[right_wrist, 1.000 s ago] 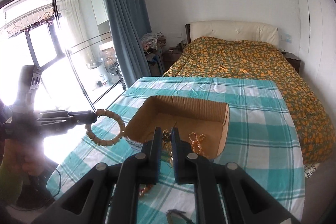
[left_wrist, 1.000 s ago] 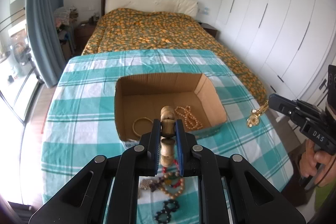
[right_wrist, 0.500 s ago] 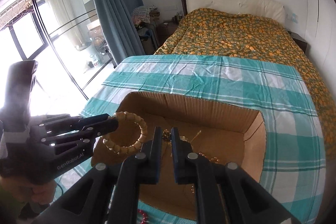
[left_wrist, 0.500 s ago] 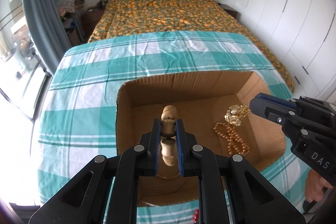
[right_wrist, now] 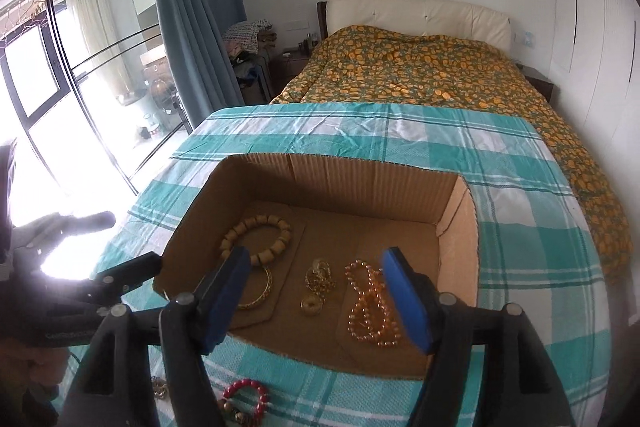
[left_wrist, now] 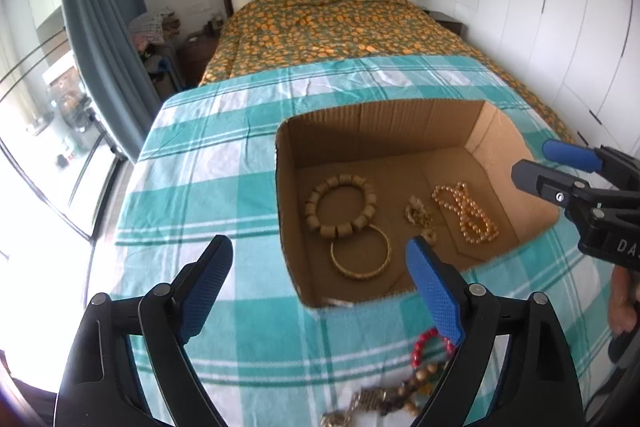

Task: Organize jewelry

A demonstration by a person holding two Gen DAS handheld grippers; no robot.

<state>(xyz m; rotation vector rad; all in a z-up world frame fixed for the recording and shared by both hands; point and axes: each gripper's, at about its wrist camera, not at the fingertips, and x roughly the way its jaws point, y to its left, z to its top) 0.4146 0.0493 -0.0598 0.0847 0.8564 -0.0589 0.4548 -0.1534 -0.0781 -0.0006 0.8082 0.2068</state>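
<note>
- The left gripper [left_wrist: 318, 277] was seen with its jaws spreading apart, nothing between them; it hung over the near edge of the box [left_wrist: 496, 131].
- The right gripper [right_wrist: 320, 285] was likewise opening, its jaws empty, above the box floor.
- On the right gripper's body, as seen from the left wrist, white letters "DA" were read, the rest cut off by the frame edge.
- On the left gripper's body, as seen from the right wrist, a line of small print was noted, too dim to be read.
- Inside the box were laid a wooden bracelet [left_wrist: 341, 206], a gold bangle [left_wrist: 360, 255] touching it, a gold chain [left_wrist: 420, 217] and an amber bead string [left_wrist: 466, 211].
- A red bracelet [right_wrist: 246, 393] and other beads [left_wrist: 404, 391] were left on the checked cloth [left_wrist: 224, 163] of the table, in front of the box.
- A bed [right_wrist: 440, 75] was seen beyond the table.
</note>
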